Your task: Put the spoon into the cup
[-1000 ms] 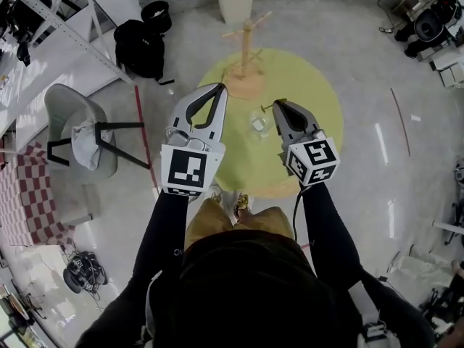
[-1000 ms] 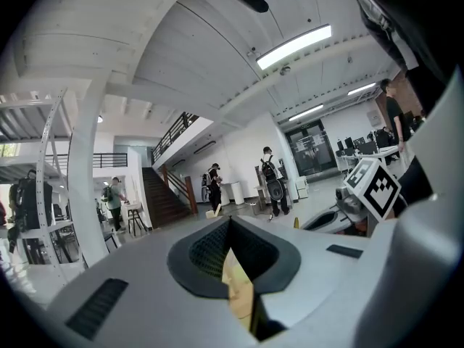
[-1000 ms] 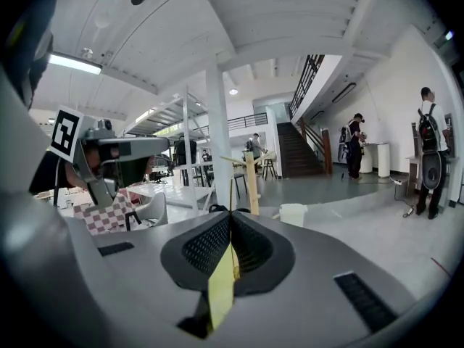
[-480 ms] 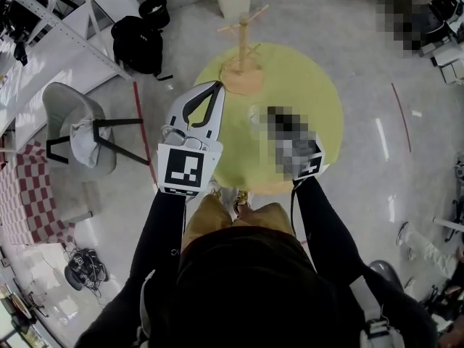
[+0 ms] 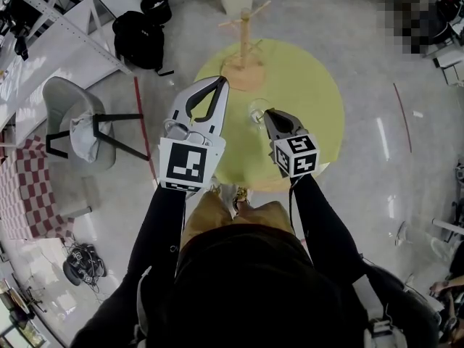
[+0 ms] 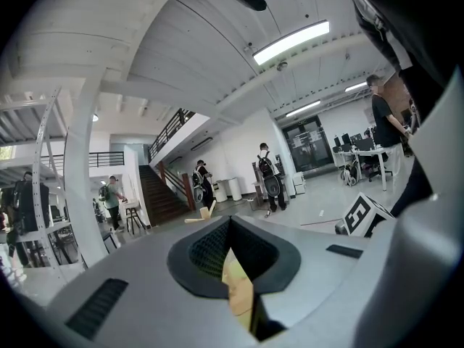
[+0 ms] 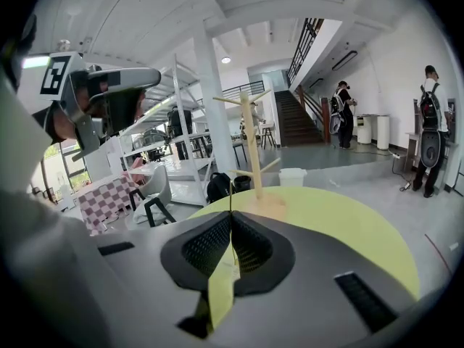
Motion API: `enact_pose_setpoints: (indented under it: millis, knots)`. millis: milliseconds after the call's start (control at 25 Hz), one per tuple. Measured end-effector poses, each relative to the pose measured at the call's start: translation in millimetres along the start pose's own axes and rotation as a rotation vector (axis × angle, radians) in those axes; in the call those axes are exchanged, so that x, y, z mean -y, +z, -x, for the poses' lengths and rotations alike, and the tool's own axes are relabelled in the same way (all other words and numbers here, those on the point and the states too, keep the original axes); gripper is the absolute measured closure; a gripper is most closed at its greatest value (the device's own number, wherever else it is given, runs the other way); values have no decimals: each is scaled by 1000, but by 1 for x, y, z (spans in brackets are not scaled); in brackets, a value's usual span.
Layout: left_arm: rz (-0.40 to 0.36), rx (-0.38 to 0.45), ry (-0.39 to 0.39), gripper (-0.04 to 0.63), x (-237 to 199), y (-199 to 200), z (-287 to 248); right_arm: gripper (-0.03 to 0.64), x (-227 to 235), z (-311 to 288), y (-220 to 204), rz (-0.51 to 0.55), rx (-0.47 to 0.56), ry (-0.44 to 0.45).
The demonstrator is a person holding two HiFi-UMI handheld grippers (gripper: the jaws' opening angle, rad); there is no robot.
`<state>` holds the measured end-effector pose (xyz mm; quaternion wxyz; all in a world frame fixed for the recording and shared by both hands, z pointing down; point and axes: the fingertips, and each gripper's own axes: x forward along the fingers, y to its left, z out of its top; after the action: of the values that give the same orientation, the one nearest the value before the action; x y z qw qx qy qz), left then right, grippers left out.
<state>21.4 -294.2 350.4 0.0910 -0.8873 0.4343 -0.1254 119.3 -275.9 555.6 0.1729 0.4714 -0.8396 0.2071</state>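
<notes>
The spoon (image 7: 230, 193) is clamped in the closed right gripper (image 5: 267, 113), beside the glass cup (image 5: 255, 113) near the yellow table's (image 5: 312, 85) middle. The left gripper (image 5: 220, 84) is held closed and empty.

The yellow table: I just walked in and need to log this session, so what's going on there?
A person stands at the round yellow table with a gripper in each hand. The right gripper is shut on the thin spoon, its tips right beside the clear cup. The spoon is not visibly in the cup yet. The left gripper is shut and empty, over the table's left edge. A wooden mug tree stands farther back.
</notes>
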Motion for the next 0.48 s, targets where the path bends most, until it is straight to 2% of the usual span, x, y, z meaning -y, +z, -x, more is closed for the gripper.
enact_pose_setpoints:
  millis: [280,480]
  knots:
    - [2,2,5,581,-1,1,3,586,0,-5,-24,-11,-63,-16]
    - [-4,-6,1,581,2,-1,5,586,3,-3,-31,-20,-71,-21]
